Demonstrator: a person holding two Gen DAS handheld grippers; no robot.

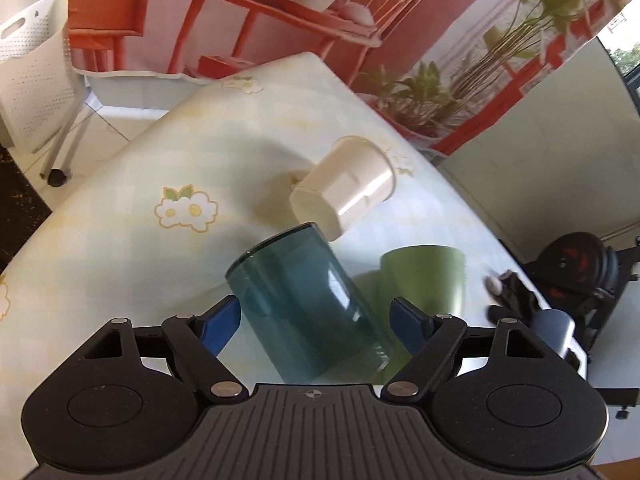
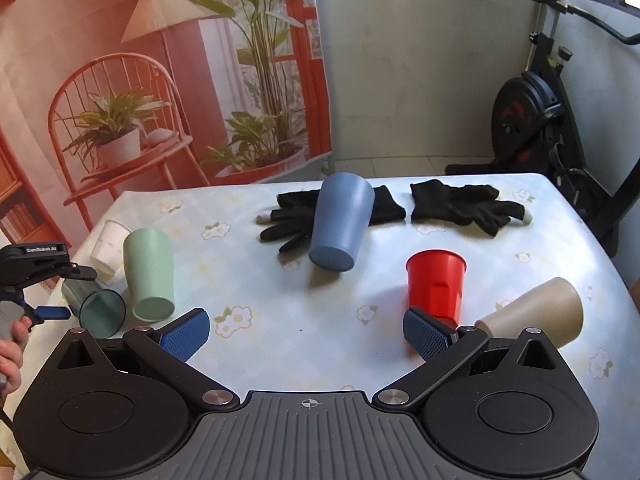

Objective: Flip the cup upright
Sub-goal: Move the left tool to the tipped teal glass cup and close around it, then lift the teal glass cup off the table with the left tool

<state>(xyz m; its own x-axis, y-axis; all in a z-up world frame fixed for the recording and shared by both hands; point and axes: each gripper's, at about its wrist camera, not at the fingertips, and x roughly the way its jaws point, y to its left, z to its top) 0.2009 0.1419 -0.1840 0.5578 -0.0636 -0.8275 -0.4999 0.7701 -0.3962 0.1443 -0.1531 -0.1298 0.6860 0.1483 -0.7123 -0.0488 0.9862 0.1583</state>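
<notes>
A dark teal see-through cup [image 1: 308, 308] is tilted between the blue pads of my left gripper [image 1: 316, 322], which closes on its sides and holds it off the table; it also shows in the right wrist view [image 2: 98, 310], mouth toward the camera. A white cup [image 1: 346, 190] lies on its side behind it. A green cup [image 1: 426, 276] stands mouth down beside it. My right gripper [image 2: 306, 334] is open and empty over the table. A red cup [image 2: 436, 284] stands upright. A blue cup [image 2: 340, 224] and a beige cup [image 2: 536, 314] lie tipped.
Two black gloves [image 2: 456, 202] lie at the far side of the flowered tablecloth [image 2: 256, 280]. An exercise bike [image 2: 532, 108] stands beyond the table's right corner. A white chair [image 1: 32, 76] stands off the left edge. A printed backdrop hangs behind.
</notes>
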